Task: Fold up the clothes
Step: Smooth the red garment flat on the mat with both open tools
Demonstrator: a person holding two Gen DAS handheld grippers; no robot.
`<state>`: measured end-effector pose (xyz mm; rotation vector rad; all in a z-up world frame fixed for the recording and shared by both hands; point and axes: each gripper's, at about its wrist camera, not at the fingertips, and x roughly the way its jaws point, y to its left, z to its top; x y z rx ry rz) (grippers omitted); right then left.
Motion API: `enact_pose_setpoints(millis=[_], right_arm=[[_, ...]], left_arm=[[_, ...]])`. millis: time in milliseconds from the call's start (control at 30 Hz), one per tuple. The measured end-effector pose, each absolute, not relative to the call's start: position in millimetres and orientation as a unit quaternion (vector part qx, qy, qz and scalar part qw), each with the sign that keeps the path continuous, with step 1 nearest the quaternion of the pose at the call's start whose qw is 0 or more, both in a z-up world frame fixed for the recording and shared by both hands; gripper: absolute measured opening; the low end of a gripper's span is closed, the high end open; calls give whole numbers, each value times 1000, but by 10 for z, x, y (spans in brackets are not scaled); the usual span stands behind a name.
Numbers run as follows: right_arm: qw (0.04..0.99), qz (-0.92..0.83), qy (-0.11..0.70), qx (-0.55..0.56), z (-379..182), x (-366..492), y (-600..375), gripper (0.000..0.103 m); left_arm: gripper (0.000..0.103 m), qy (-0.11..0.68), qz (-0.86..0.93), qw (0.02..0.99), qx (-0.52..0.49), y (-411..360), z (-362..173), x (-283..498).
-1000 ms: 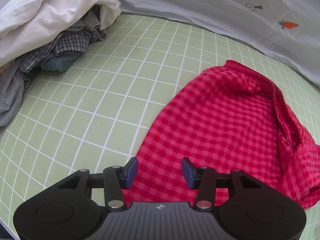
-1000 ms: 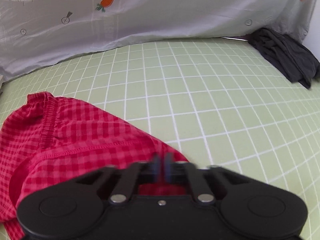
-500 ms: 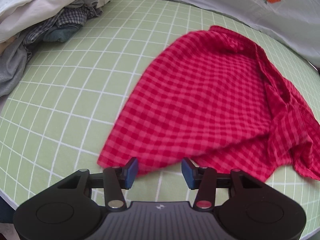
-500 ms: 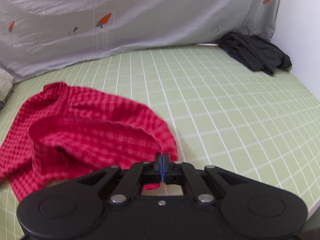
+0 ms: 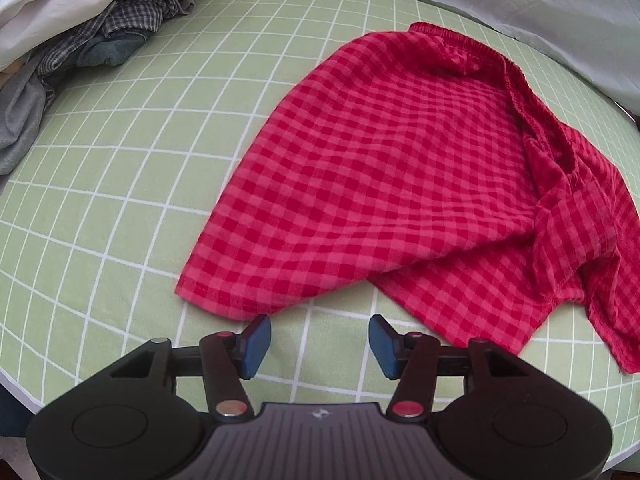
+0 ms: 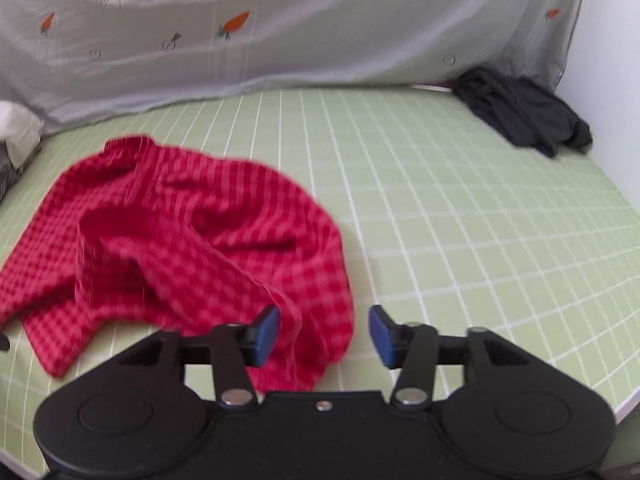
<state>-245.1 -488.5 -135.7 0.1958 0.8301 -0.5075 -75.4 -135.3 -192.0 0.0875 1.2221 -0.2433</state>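
Observation:
Red checked shorts point(image 5: 400, 168) lie rumpled on the green grid sheet point(image 5: 120, 184), waistband at the far side, one leg hem near me. My left gripper point(image 5: 316, 344) hovers open just short of that hem, touching nothing. In the right wrist view the same shorts point(image 6: 180, 248) lie bunched to the left, blurred. My right gripper point(image 6: 324, 332) is open, its left pad over the near edge of the cloth, nothing held between the fingers.
A pile of mixed clothes point(image 5: 80, 40) under a white sheet sits at the far left. A dark garment point(image 6: 524, 112) lies at the far right corner by the white wall. A grey carrot-print cloth point(image 6: 280, 28) hangs along the back.
My right gripper has opened and let go of the shorts' edge, which dropped onto the sheet. Both grippers have pulled back toward the near edge of the bed.

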Motion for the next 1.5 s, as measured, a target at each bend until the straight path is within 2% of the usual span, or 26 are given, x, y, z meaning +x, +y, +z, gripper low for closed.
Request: enact_pose_setpoints(millis=[33, 100, 167, 233, 367, 700, 833, 1100, 1500], right_arm=[[881, -249, 393, 89, -1330, -2394, -4889, 84], [884, -250, 386, 84, -1302, -2255, -4897, 85], [884, -248, 386, 86, -1297, -2104, -4897, 91], [887, -245, 382, 90, -1297, -1938, -4886, 100], [892, -229, 379, 91, -1270, -1519, -4806, 100], [900, -165, 397, 73, -1362, -518, -4489, 100], [891, -149, 426, 54, -1482, -420, -4404, 100], [870, -164, 464, 21, -1622, -348, -4572, 99], [874, -292, 386, 37, -1383, -339, -5711, 99]], left_arm=[[57, 570, -114, 813, 42, -1356, -1906, -730], [71, 565, -113, 816, 44, -1352, -1882, -669], [78, 562, -109, 819, 49, -1330, -1865, -585], [79, 559, -102, 821, 54, -1303, -1853, -490], [82, 556, -92, 824, 59, -1239, -1865, -245], [82, 565, -85, 818, 66, -1310, -2039, 315], [85, 566, -85, 817, 72, -1349, -2077, 348], [98, 576, -66, 813, 49, -1312, -2144, 406], [101, 580, -45, 812, 36, -1342, -2159, 432]])
